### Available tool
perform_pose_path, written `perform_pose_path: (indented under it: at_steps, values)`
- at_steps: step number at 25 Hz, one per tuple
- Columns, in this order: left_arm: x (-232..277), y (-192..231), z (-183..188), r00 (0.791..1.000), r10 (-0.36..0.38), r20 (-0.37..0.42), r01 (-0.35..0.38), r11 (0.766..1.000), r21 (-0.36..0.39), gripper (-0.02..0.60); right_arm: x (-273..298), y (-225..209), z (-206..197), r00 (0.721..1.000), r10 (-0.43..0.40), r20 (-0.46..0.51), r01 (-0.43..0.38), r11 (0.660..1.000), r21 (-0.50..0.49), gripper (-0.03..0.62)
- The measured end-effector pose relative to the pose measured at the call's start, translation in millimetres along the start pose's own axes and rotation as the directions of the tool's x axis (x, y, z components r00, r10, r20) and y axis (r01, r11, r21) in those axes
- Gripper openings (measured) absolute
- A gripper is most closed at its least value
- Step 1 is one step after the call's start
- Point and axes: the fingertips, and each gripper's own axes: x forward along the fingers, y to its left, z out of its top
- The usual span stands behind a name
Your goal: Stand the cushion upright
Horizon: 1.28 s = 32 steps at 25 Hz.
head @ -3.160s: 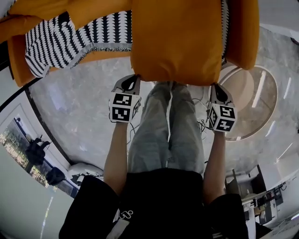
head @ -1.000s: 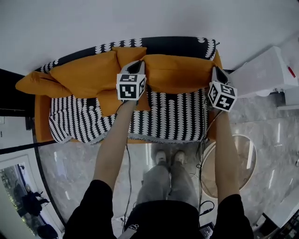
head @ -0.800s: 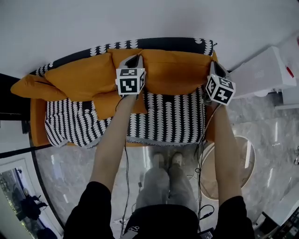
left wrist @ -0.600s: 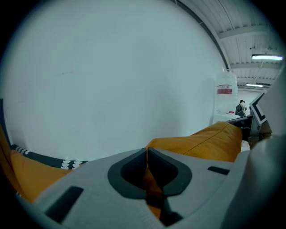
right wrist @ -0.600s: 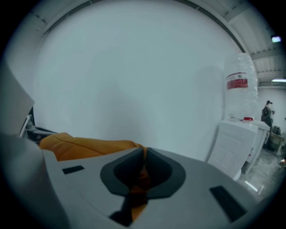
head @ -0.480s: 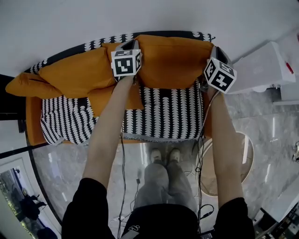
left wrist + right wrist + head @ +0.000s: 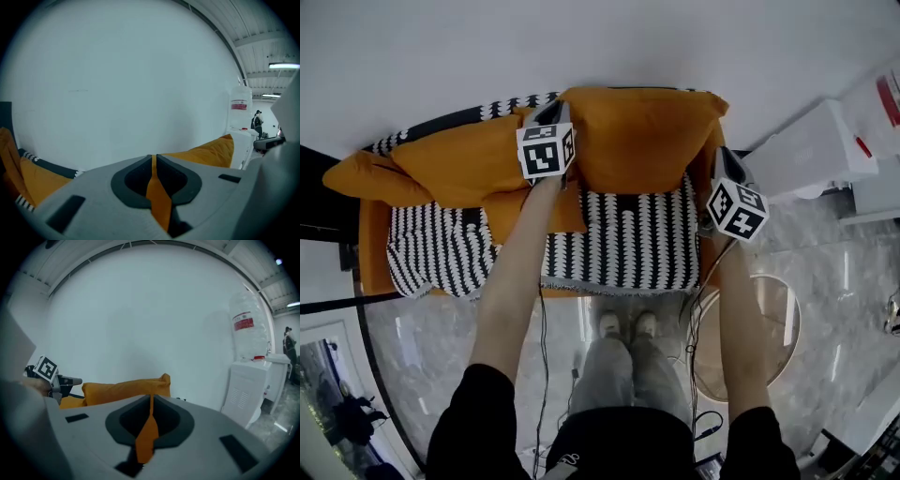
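Observation:
The big orange cushion (image 7: 637,136) stands on the sofa's striped seat (image 7: 628,239), leaning on the backrest at the right end. My left gripper (image 7: 551,111) is shut on its upper left corner, and a strip of orange fabric (image 7: 157,197) is pinched between the jaws. My right gripper (image 7: 719,159) is shut on the cushion's right edge, with orange fabric (image 7: 146,437) between its jaws as well. From the right gripper view the cushion's top edge (image 7: 126,390) runs to the left, towards the left gripper's marker cube (image 7: 46,369).
More orange cushions (image 7: 464,159) lie on the sofa's left half, one (image 7: 370,176) over the left arm and a small one (image 7: 530,211) on the seat. A white water dispenser (image 7: 811,150) stands right of the sofa. A round rug (image 7: 750,328) lies on the marble floor.
The cushion has risen from lying low on the seat to standing tall against the backrest. Both grippers moved up and away with its edges, still shut on the fabric.

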Motion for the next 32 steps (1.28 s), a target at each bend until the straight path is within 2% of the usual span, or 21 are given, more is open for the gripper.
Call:
perform_pose_path:
  at_steps: [5,10,14,23,26,29,32]
  values:
    - [-58,-13,7,0.999,-0.001,0.042,0.004,0.996,-0.088,0.018,-47,17,24,0.996,0.062,0.06,-0.065,0.997,0.04,0.017]
    - [-134,-42,19,0.992,-0.027,0.126,0.049,0.984,-0.171,0.017,-103,34,62,0.982,0.119,0.147,-0.128,0.99,0.055,0.017]
    - [-200,-71,35,0.979,-0.034,0.199,0.075,0.976,-0.204,0.017,-150,47,85,0.967,0.169,0.189,-0.179,0.983,0.034,0.017]
    - [-324,-146,66,0.956,-0.007,0.293,0.049,0.99,-0.135,0.015,-251,65,110,0.938,0.256,0.233,-0.26,0.965,-0.014,0.017]
    - [-352,-176,75,0.948,-0.026,0.319,0.056,0.995,-0.084,0.015,-281,63,112,0.932,0.277,0.234,-0.275,0.96,-0.041,0.016]
    - [-376,-217,69,0.943,-0.072,0.326,0.089,0.995,-0.036,0.015,-310,58,106,0.923,0.304,0.234,-0.296,0.953,-0.067,0.014]
    - [-388,-245,58,0.944,-0.081,0.319,0.093,0.995,-0.022,0.012,-328,47,98,0.924,0.308,0.226,-0.291,0.951,-0.105,0.014]
